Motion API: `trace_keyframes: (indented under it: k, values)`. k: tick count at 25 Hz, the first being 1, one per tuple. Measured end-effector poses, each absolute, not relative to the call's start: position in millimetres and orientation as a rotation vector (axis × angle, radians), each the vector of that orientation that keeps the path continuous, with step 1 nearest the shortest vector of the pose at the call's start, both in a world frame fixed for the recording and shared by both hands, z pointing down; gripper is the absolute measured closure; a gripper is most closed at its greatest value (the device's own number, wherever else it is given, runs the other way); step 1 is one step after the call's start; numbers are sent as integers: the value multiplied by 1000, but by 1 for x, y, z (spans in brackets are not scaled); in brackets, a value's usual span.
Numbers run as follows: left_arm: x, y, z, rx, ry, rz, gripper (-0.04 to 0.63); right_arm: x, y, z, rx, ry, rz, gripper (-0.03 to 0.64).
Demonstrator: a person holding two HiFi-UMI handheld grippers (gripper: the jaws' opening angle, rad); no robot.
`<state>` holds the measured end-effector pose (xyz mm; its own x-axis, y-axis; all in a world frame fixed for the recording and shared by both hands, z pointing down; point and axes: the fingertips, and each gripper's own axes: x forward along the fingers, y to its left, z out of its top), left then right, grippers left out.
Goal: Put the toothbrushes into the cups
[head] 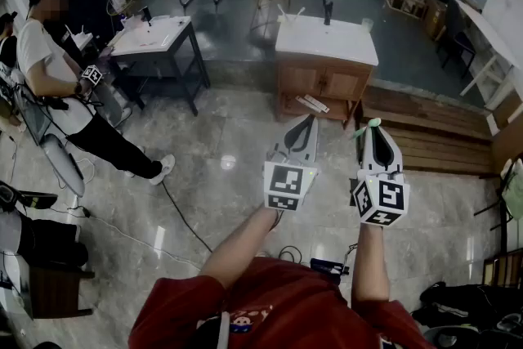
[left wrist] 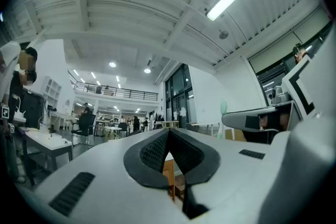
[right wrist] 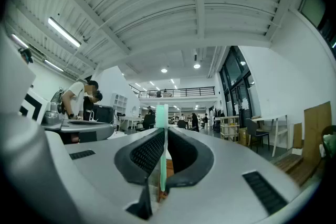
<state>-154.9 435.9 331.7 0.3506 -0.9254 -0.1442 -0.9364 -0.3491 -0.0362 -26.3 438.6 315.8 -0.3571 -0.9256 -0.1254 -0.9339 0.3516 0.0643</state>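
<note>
My right gripper (head: 369, 129) is shut on a pale green toothbrush (right wrist: 162, 157), whose head (head: 374, 123) sticks out past the tips. In the right gripper view the brush stands upright between the pads. My left gripper (head: 309, 120) is held beside it, shut with nothing between its fingers (left wrist: 157, 150). Both point roughly level toward a wooden cabinet with a white top (head: 327, 41) a few steps ahead. On that top stand a small clear cup (head: 367, 24) and two pale sticks (head: 290, 12). More toothbrushes (head: 313, 104) lie low in front of the cabinet.
A person (head: 57, 69) with a marker cube stands at the left beside a white table (head: 151, 35). A cable (head: 176, 212) runs over the marble floor. A wooden platform (head: 425, 139) lies to the right of the cabinet. Chairs and tables stand farther back.
</note>
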Motion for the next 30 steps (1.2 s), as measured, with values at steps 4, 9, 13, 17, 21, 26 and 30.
trace_keyframes:
  k: [4, 9, 13, 17, 21, 26, 30]
  values:
    - [-151, 436, 330, -2491, 1736, 156, 568, -26, 440, 318, -1730, 2541, 185, 572]
    - [-144, 437, 336, -2501, 1736, 147, 568, -20, 440, 325, -1733, 2545, 174, 572]
    - [-135, 438, 335, -2505, 1734, 138, 568, -13, 441, 325, -1724, 2550, 159, 572]
    - [-121, 443, 335, -2502, 1735, 140, 568, -1, 444, 325, -1709, 2541, 143, 572]
    - [-103, 441, 339, -2496, 1742, 131, 568, 16, 440, 327, -1691, 2530, 122, 572]
    - [-80, 439, 347, -2497, 1753, 109, 568, 38, 439, 332, -1674, 2537, 104, 572]
    - [-56, 438, 352, -2493, 1753, 92, 568, 61, 438, 336, -1674, 2535, 102, 572]
